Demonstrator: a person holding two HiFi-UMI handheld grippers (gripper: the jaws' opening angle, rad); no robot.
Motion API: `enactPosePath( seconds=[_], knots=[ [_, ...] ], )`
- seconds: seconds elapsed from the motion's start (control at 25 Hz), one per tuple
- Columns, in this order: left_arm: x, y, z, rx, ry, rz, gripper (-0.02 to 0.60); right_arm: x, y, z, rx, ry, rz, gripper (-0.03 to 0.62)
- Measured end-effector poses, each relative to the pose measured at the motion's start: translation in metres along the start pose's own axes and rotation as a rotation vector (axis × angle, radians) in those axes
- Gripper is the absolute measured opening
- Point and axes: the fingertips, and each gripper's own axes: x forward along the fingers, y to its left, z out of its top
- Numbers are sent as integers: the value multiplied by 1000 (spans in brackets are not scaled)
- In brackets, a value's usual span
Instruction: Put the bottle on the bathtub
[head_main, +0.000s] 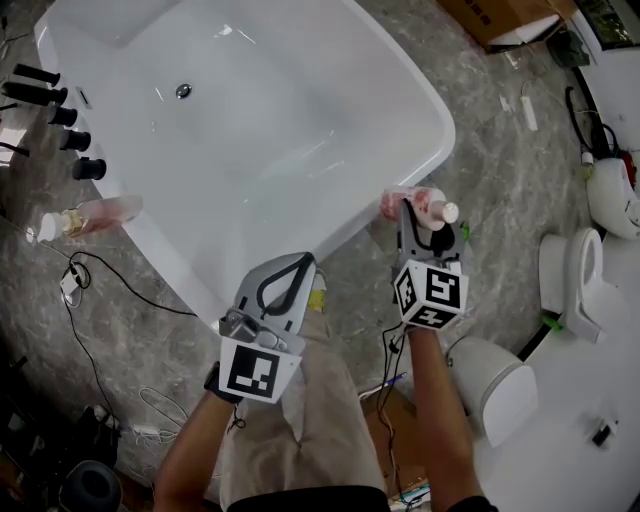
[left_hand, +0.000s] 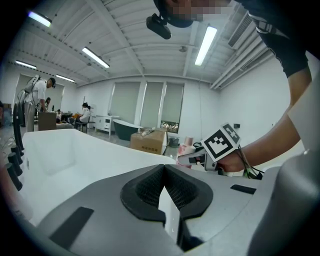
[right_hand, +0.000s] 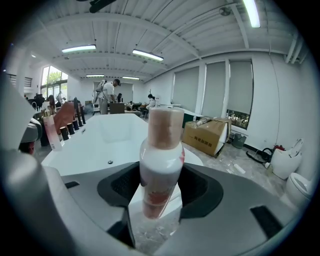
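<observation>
Between the right fingers (right_hand: 201, 192): bottle (right_hand: 161, 150), clamped on its lower body, cap end pointing away. Right gripper (head_main: 422, 220) hangs over the floor just off the bathtub (head_main: 425, 105) rim, about 4 o'clock of the basin. Left gripper (head_main: 298, 264): fingers pressed together, nothing in them, near the rim at 6 o'clock.

Status: pickup done, placement not. Bottle isn't touching the tub. Left to do, as I read it: carry it over the rim, set it down, release. Second pinkish bottle (head_main: 100, 213) lies by the tub edge at 8 o'clock.
</observation>
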Motion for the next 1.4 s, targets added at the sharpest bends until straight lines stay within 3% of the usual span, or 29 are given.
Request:
enactPosePath(
  seconds=[0.72, 1.4],
  knots=[
    [9, -16, -1, -3, 8, -13, 17, 17, 4, 4, -9, -37, 11, 232],
    [10, -14, 1, -4, 6, -21, 17, 21, -1, 0, 14, -10, -23, 239]
  ],
)
